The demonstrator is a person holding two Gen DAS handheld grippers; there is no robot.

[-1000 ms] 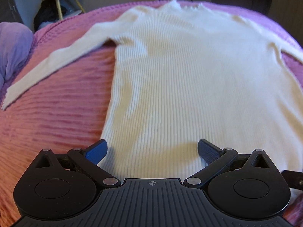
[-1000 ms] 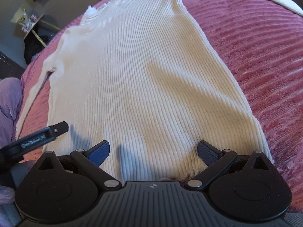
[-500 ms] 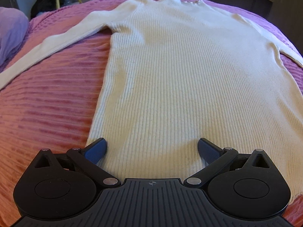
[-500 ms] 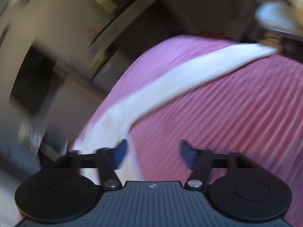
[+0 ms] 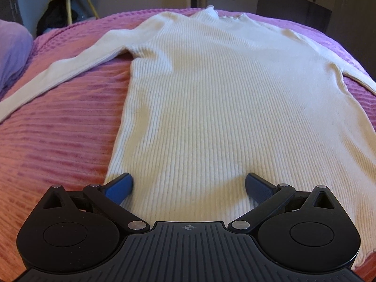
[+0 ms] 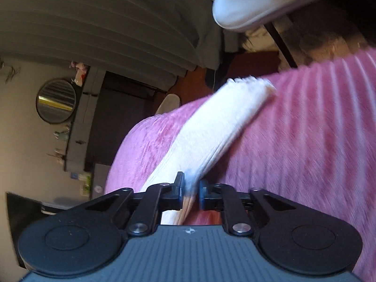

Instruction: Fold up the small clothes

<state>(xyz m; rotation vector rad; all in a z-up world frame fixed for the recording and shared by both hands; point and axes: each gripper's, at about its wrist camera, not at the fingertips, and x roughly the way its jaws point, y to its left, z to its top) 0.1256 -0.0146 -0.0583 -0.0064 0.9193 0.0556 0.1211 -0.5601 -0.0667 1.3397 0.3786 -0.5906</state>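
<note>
Bed (image 5: 58,141), pink cover: cream sweater (image 5: 223,105) lies flat, front up, collar toward far edge. Step: first sleeve fold. Right gripper (image 6: 190,193) fingers nearly closed, pinching right sleeve (image 6: 218,127); next, carry it across body. Left gripper (image 5: 188,185) fingers wide apart, empty, at hem.

Bed (image 5: 58,141) with pink ribbed cover carries a cream ribbed sweater (image 5: 223,105) lying flat, collar at the far edge, hem at the near edge. Left of the sweater body its left sleeve (image 5: 58,72) stretches out across the cover; a purple pillow (image 5: 11,54) sits further left at the bed's edge. Right of the body, the other sleeve (image 6: 218,127) lies on the cover, cuff near the bed's edge.
</note>
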